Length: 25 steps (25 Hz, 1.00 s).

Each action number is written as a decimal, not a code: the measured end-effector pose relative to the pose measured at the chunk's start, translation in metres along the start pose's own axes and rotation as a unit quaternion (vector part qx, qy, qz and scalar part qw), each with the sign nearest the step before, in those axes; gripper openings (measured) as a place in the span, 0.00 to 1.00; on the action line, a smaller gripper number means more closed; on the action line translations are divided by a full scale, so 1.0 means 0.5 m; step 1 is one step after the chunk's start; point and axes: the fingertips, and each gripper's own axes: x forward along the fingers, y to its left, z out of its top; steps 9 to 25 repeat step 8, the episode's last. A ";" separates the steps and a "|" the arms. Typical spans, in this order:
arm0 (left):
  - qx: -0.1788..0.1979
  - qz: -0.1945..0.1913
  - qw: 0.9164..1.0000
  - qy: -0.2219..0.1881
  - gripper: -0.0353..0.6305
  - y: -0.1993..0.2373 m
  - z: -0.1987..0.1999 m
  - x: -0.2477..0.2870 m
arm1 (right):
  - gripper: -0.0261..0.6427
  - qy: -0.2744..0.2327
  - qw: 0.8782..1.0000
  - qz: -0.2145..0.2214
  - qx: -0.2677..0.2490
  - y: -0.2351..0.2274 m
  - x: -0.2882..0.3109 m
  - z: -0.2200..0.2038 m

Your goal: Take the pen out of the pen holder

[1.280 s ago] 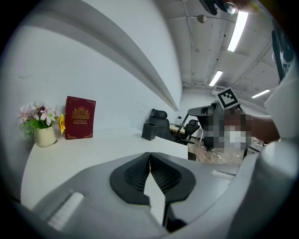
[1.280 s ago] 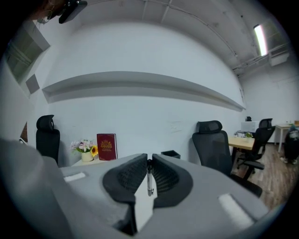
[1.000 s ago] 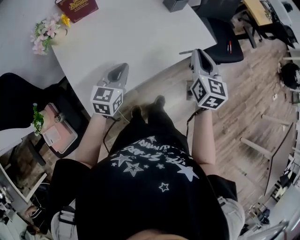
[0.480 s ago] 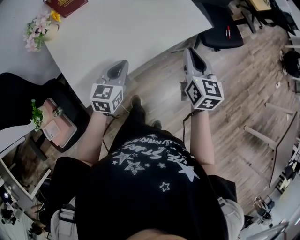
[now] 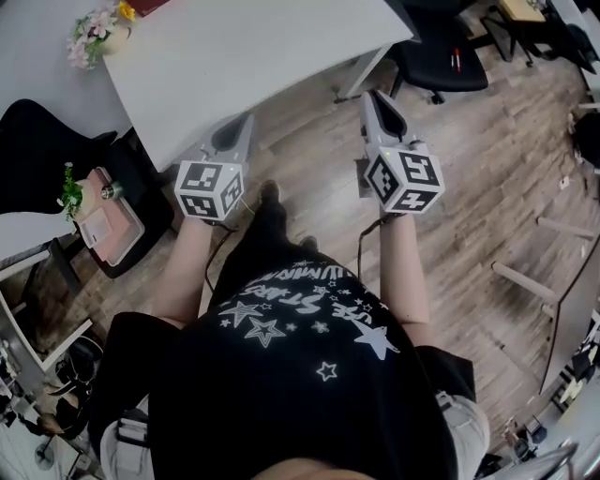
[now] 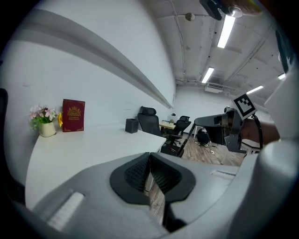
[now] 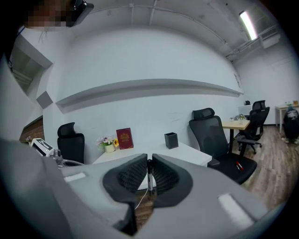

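Observation:
The black pen holder [image 6: 132,125] stands on the white table [image 5: 253,56], far from both grippers; it also shows in the right gripper view [image 7: 171,140]. My right gripper [image 5: 368,97] hovers over the wooden floor beside the table's corner. It is shut on a thin dark pen [image 7: 149,179] that stands upright between its pads. My left gripper [image 5: 246,120] hangs just off the table's near edge with its pads [image 6: 140,170] meeting at the tips and nothing between them.
A flower pot [image 5: 94,26] and a red book [image 6: 73,115] sit at the table's far left. A black office chair [image 5: 445,61] with a red pen [image 5: 457,61] on its seat stands to the right. Another dark chair holding pink items [image 5: 108,225] stands at the left.
Both grippers have drawn back from the table together and now hang over the wooden floor. The table has slid toward the top of the head view. Both stay shut.

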 end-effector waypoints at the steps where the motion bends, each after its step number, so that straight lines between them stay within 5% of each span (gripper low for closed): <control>1: 0.002 0.005 1.000 -0.002 0.07 -0.012 -0.003 -0.015 | 0.09 -0.002 1.000 0.005 0.000 0.004 -0.016 -0.002; 8: 0.000 0.032 0.999 -0.010 0.07 -0.108 -0.032 -0.118 | 0.09 -0.006 0.999 0.034 -0.006 0.029 -0.143 -0.025; 25: 0.000 0.032 0.999 -0.010 0.07 -0.108 -0.032 -0.118 | 0.09 -0.006 0.999 0.034 -0.006 0.029 -0.143 -0.025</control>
